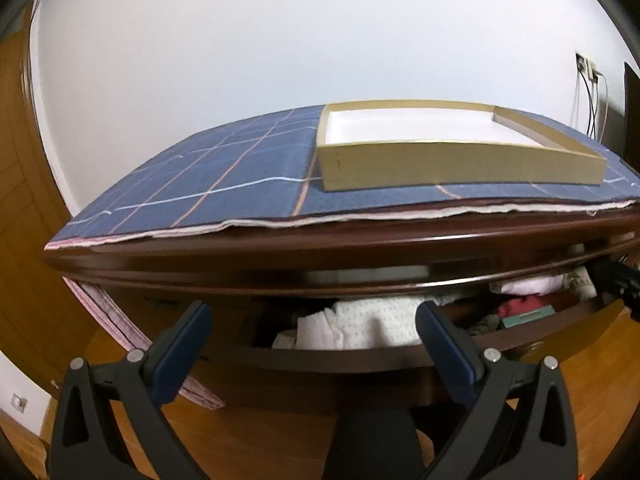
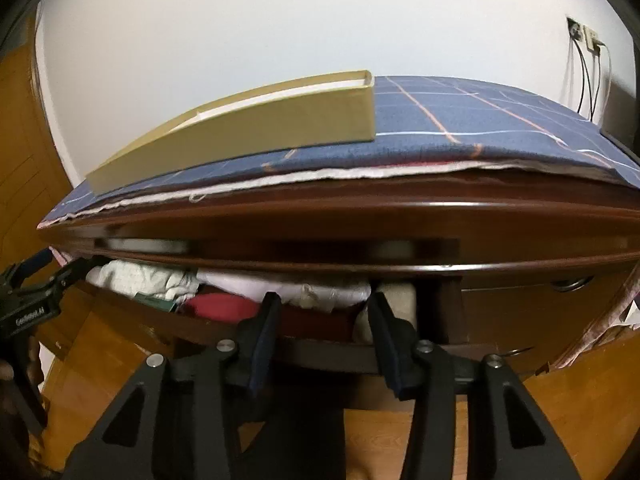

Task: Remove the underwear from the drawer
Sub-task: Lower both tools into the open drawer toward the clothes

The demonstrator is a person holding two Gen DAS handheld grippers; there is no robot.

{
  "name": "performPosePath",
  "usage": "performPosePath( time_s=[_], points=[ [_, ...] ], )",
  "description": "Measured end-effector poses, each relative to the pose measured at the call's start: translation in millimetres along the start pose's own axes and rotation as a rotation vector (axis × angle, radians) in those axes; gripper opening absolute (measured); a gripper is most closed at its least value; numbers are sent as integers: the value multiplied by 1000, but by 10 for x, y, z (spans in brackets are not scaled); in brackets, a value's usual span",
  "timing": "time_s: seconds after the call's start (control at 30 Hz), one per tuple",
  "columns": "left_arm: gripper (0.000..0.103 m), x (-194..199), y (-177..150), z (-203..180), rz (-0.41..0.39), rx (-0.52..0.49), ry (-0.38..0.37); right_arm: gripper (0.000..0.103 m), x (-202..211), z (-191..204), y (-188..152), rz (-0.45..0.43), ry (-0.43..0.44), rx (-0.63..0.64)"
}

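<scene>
From the left wrist we see our left gripper (image 1: 314,322) with its two fingers spread wide, nothing between them, poised before the one open drawer (image 1: 320,364). Folded white underwear (image 1: 360,326) lies in the drawer just beyond the fingertips. One shallow box (image 1: 452,160) sits above on a blue checked cloth (image 1: 208,184).

From the right wrist, our right gripper (image 2: 322,312) stands partly apart over the drawer's front edge, gripping nothing. A red garment (image 2: 222,306) lies just left of it, white ones beyond it.
</scene>
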State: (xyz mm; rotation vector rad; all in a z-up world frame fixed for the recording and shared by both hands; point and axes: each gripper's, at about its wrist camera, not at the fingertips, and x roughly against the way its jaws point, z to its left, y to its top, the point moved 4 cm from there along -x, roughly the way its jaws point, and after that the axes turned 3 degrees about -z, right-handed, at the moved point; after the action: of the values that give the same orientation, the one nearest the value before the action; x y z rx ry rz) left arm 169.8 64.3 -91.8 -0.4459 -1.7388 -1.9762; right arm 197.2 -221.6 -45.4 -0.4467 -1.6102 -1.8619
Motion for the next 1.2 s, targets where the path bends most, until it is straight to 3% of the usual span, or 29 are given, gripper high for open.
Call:
performPosePath(
  time_s=[0.17, 0.57, 1.0, 1.2],
  points=[
    [103, -92, 7, -66, 13, -25, 11, 48, -111, 146, -18, 42, -33, 60],
    [103, -195, -112, -165, 74, -47, 0, 48, -97, 190, -25, 130, -36, 34],
    [103, 68, -427, -159, 117, -73, -61, 48, 264, 281, -338, 239, 14, 12],
    [103, 284, -553, -182, 108, -100, -74, 48, 260, 266, -339, 233, 9, 11]
  ],
)
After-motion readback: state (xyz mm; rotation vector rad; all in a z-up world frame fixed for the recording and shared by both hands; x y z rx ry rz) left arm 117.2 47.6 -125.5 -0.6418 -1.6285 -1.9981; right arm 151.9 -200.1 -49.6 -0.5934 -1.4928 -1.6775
